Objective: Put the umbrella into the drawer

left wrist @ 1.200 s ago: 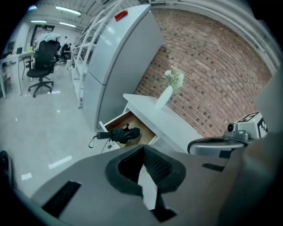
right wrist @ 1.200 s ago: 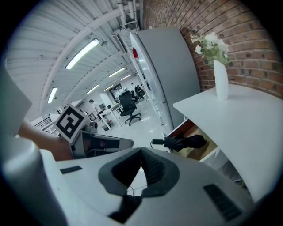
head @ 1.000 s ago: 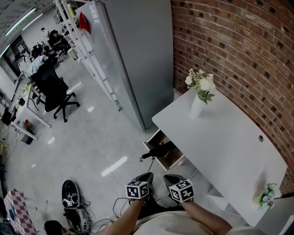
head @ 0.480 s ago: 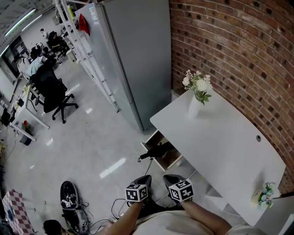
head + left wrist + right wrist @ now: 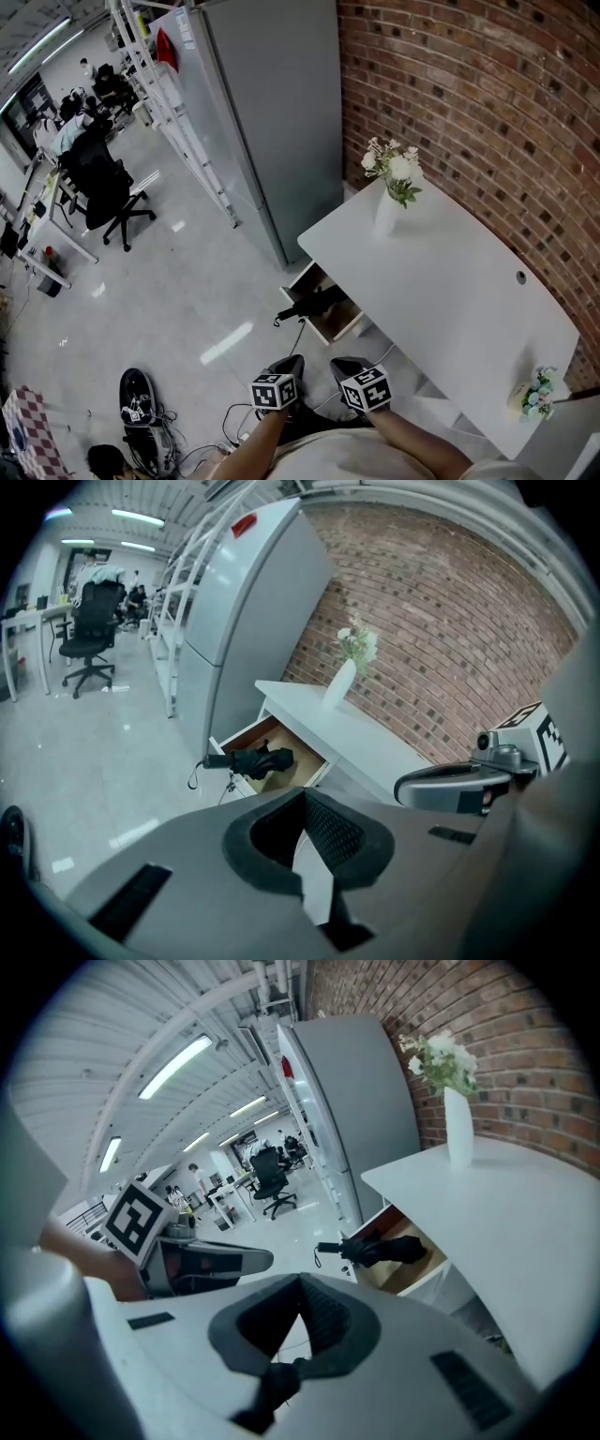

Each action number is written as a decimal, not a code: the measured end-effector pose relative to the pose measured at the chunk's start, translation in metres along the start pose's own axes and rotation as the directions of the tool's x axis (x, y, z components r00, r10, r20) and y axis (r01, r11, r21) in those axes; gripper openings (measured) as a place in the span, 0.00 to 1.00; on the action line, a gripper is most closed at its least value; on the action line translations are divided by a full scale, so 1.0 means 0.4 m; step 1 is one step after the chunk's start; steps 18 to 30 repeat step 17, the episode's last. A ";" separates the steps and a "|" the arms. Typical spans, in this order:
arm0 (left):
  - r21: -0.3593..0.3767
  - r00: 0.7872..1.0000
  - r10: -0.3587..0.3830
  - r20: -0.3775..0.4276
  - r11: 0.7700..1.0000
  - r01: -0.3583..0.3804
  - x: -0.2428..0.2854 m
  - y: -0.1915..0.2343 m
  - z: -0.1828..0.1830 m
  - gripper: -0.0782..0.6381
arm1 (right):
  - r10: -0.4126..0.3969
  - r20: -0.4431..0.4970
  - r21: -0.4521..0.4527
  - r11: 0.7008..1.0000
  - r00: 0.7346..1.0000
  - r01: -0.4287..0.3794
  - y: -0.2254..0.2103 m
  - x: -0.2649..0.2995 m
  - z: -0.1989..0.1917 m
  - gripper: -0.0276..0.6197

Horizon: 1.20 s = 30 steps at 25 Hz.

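Note:
A black folded umbrella (image 5: 311, 304) lies across the open wooden drawer (image 5: 330, 323) under the white table. Its handle and strap stick out past the drawer's left side. It also shows in the left gripper view as the umbrella (image 5: 251, 759) in the drawer (image 5: 302, 759), and in the right gripper view as the umbrella (image 5: 380, 1249). My left gripper (image 5: 292, 362) and right gripper (image 5: 341, 365) hang side by side near my body, well short of the drawer. Both are shut with nothing between their jaws. Each points toward the drawer: left gripper (image 5: 305, 795), right gripper (image 5: 300, 1281).
The white table (image 5: 450, 291) carries a vase of flowers (image 5: 386, 197) and a small flower pot (image 5: 531, 397). A tall grey cabinet (image 5: 272, 112) stands beside the brick wall. Cables and a black device (image 5: 139, 405) lie on the floor at lower left. An office chair (image 5: 105, 183) stands farther off.
The head view has drifted slightly, so the table and drawer sit a little further left and up. Grippers and umbrella keep their places.

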<state>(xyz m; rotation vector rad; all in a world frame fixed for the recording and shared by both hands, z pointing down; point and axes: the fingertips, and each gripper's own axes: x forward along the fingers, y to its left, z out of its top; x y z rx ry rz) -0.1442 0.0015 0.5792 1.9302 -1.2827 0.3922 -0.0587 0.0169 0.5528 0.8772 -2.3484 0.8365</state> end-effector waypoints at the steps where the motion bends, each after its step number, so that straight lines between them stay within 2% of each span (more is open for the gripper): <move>1: -0.004 1.000 -0.001 0.001 1.000 0.001 0.003 -0.005 -0.002 0.12 | -0.004 0.001 -0.004 1.000 1.000 0.004 -0.001 -0.009 -0.004 0.07; 4: -0.041 1.000 -0.005 0.029 0.999 0.006 0.010 -0.021 0.012 0.12 | -0.022 0.004 -0.003 1.000 1.000 0.022 -0.016 -0.038 -0.018 0.07; 8: -0.043 0.999 -0.008 0.048 0.999 0.010 0.022 -0.043 0.031 0.12 | -0.048 0.015 0.011 0.999 0.999 0.047 -0.043 -0.073 -0.038 0.07; 17: -0.024 0.999 -0.021 0.024 0.999 0.022 0.045 -0.084 -0.018 0.12 | -0.061 0.028 0.032 0.998 0.998 0.060 -0.075 -0.105 -0.078 0.07; 30: -0.024 0.999 -0.021 0.024 0.999 0.022 0.045 -0.084 -0.018 0.12 | -0.061 0.028 0.032 0.998 0.998 0.060 -0.075 -0.105 -0.078 0.07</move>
